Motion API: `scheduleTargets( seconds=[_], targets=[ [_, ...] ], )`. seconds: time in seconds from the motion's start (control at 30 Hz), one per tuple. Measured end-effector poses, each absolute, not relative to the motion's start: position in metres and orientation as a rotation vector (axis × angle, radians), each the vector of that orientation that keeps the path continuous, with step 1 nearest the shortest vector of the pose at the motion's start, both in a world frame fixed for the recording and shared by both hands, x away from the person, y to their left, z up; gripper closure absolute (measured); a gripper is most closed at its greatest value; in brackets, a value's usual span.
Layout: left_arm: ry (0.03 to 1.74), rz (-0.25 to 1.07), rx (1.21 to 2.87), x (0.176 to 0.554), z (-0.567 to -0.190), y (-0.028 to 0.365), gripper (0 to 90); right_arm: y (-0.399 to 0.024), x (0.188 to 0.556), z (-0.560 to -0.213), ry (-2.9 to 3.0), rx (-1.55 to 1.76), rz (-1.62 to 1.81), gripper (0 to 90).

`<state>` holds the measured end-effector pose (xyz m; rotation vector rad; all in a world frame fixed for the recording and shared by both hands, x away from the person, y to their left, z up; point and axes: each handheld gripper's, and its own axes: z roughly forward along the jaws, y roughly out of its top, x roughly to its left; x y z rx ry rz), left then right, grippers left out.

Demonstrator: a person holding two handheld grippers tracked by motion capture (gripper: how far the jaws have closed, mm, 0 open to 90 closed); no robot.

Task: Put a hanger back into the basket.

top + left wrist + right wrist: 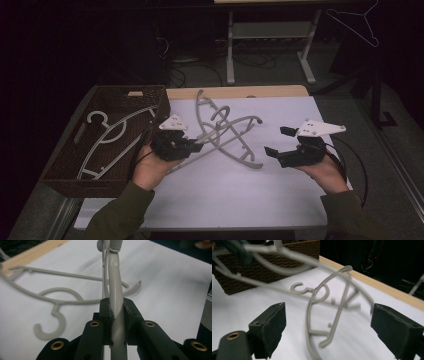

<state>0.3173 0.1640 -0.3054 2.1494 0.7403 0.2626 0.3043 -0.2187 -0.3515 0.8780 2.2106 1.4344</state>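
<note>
left fingers [117,315] clamped on thin grey plastic hanger [115,293] arm — light, stiff, slick | right fingers [327,327] apart, empty | hold mid-arm, hangers tangle

Dim room, bright sheet w/ glare; near hangers blurred.

A brown woven basket [60,170] sits at the left of the high view, holding a white hanger [107,137]. Another hanger [357,25] hangs at upper right, beside a grey desk frame [270,45] at top centre.
</note>
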Motion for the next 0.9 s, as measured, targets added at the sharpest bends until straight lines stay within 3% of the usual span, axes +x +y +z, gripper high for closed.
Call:
scheduleTargets(
  seconds=[0.37, 0.9],
  targets=[
    [0.799, 0.295, 2.079, 0.327, -0.270, 0.207, 79.6, -0.241, 0.288, -0.375, 2.189, 0.967, 1.376, 10.4],
    [0.966, 0.387, 1.972, 0.332, -0.247, 0.305, 79.7, -0.251, 0.285, -0.377, 2.146, 1.018, 1.377, 8.9]
  ],
)
